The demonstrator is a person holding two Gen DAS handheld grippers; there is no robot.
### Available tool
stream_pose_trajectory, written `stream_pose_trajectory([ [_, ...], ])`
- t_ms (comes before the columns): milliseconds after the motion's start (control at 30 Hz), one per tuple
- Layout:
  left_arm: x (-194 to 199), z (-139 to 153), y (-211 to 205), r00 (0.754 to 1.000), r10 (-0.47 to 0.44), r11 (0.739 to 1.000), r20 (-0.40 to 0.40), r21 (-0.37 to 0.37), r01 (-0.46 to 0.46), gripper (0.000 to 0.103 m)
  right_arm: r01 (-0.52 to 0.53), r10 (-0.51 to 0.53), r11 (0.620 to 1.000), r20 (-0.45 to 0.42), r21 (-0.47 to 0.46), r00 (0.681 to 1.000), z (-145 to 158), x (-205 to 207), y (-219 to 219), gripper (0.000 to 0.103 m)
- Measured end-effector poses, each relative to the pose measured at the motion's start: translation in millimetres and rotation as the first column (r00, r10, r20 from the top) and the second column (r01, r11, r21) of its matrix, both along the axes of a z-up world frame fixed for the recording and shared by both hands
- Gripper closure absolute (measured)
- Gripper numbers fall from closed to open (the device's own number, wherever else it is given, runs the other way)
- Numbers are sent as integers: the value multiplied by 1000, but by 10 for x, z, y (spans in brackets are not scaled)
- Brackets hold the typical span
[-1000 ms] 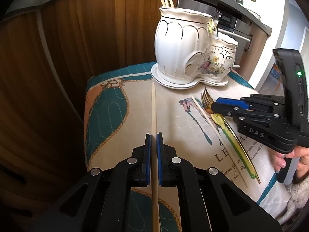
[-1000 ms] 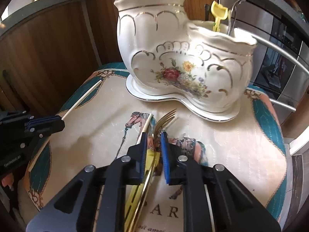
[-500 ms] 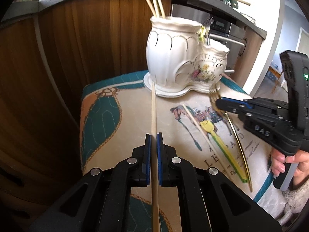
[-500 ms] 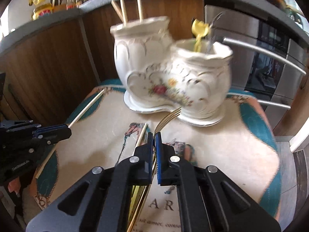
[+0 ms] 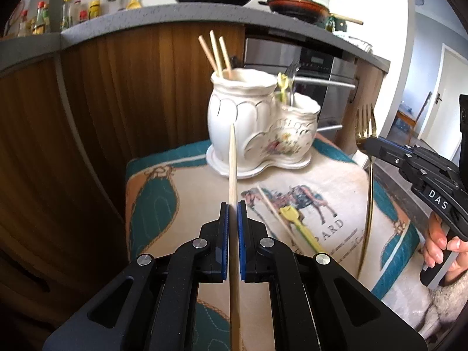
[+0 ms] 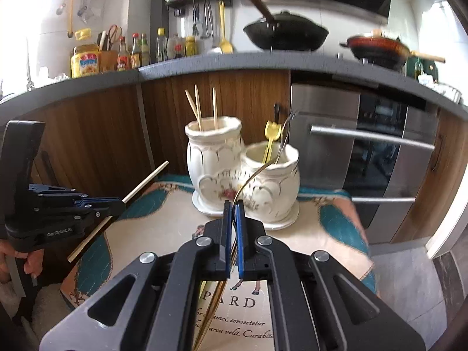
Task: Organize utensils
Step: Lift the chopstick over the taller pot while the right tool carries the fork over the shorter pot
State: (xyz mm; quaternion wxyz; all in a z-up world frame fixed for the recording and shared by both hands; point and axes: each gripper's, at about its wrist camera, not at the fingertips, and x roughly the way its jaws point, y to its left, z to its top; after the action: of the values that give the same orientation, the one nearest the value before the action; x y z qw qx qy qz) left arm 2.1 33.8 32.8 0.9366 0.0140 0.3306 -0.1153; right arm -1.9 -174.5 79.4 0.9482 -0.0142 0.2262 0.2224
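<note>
My left gripper (image 5: 233,204) is shut on a wooden chopstick (image 5: 232,158) and holds it above the cloth, pointing at the white double ceramic holder (image 5: 251,128). My right gripper (image 6: 233,203) is shut on a gold fork (image 6: 251,178), lifted off the cloth; the fork also shows in the left wrist view (image 5: 369,158). The holder's tall pot (image 6: 215,152) has three chopsticks in it. Its low pot (image 6: 273,181) has a yellow utensil and a metal one. A chopstick (image 5: 272,210) and a yellow-green utensil (image 5: 295,222) lie on the cloth.
The holder stands on a small table under a teal and beige printed cloth (image 5: 336,187). Wooden cabinets (image 5: 117,102) and an oven (image 6: 380,152) rise close behind it. A countertop above carries pans and bottles.
Both grippers have risen and drawn back from the holder. The right gripper closed on the gold fork and lifted it off the cloth. The left still holds its chopstick.
</note>
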Motion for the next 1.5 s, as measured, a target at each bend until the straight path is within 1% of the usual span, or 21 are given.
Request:
stream_pose_trajectory([
  [100,-48,85,-33,999,-8,1000,35,-9,8,97,13,-14,1000,50,4,999,84,-47,3,100],
  [200,-114,204,-51,996,-27,999,88,-34,30,97,22,-24,1000,102,15,995,197,-80,-42,100],
  [300,-145,338,-59,991,-31,998,132,-51,38,97,24,-29,999,126,43,992,289,-64,-109,100],
  [500,-112,483,-52,983,-48,995,176,-80,63,97,23,-37,995,149,92,988,439,27,-219,100],
  [533,-107,504,-47,982,-56,992,180,-97,74,97,22,-37,995,152,99,988,465,48,-236,100],
  [667,47,654,-41,974,-77,980,212,-164,113,97,37,-56,994,184,105,981,600,192,-278,100],
  [767,207,768,-90,966,-73,980,249,-163,116,97,66,-90,991,212,119,973,725,353,-324,100],
  [900,470,905,-146,950,-53,979,307,-173,111,97,101,-133,986,252,134,959,878,582,-361,100],
  [967,597,965,-137,939,-26,976,343,-196,99,97,121,-157,982,266,146,951,941,697,-376,100],
  [1067,856,1047,-122,913,17,964,407,-250,93,97,157,-202,973,290,171,936,1010,841,-390,100],
  [1133,1012,1053,-136,904,33,960,427,-264,89,97,183,-237,963,307,196,922,1041,922,-393,100],
  [1200,1156,1030,-198,897,37,966,440,-246,81,97,197,-257,957,311,211,915,1035,990,-388,100],
  [1300,1325,944,-273,878,60,975,474,-218,51,97,215,-273,954,304,209,913,955,1109,-367,100],
  [1400,1415,899,-284,865,75,974,496,-221,42,97,216,-271,954,287,208,919,854,1182,-350,100],
  [1467,1458,869,-317,850,78,977,521,-211,40,97,218,-270,955,285,203,920,796,1229,-330,100],
  [1500,1484,855,-330,848,78,977,524,-208,39,97,220,-271,955,285,197,920,773,1247,-318,100],
])
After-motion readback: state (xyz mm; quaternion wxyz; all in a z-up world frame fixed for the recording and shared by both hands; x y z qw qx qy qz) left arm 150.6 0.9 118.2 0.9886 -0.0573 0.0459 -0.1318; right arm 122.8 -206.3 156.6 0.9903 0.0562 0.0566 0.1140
